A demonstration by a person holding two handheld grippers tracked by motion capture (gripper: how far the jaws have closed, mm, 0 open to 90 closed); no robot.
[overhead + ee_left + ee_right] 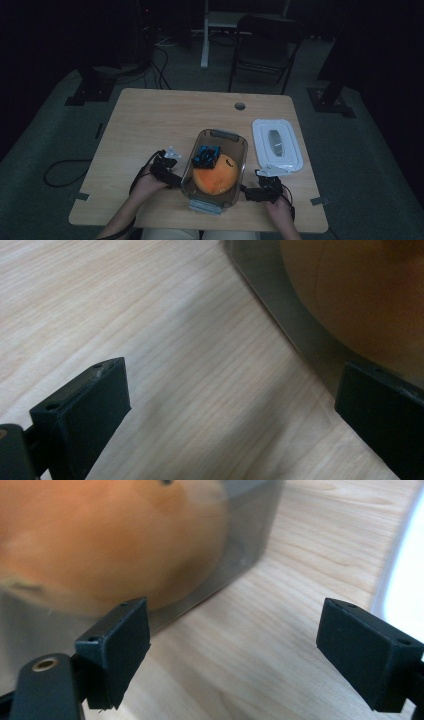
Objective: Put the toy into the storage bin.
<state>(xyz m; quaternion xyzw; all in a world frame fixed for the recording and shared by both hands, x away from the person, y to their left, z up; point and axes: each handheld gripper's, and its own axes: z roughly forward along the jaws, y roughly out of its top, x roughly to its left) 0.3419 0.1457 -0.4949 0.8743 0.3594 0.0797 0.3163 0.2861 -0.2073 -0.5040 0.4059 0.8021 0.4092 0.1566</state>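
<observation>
A clear plastic container (241,156) sits near the table's front edge, holding an orange round object (215,176) and a blue and black toy (206,156). My left gripper (176,181) rests at the container's left wall, open, with bare wood between its jaws. In the left gripper view the container wall (295,320) runs past the right jaw. My right gripper (246,192) is at the container's right side, open too. In the right gripper view the orange object (110,540) shows through the wall above the left jaw.
A white lid (277,145) lies flat to the right of the container. The wooden table (150,125) has a cable hole (240,106) at the back. A dark folding chair (265,45) stands beyond the table. A cable (62,172) loops off the left edge.
</observation>
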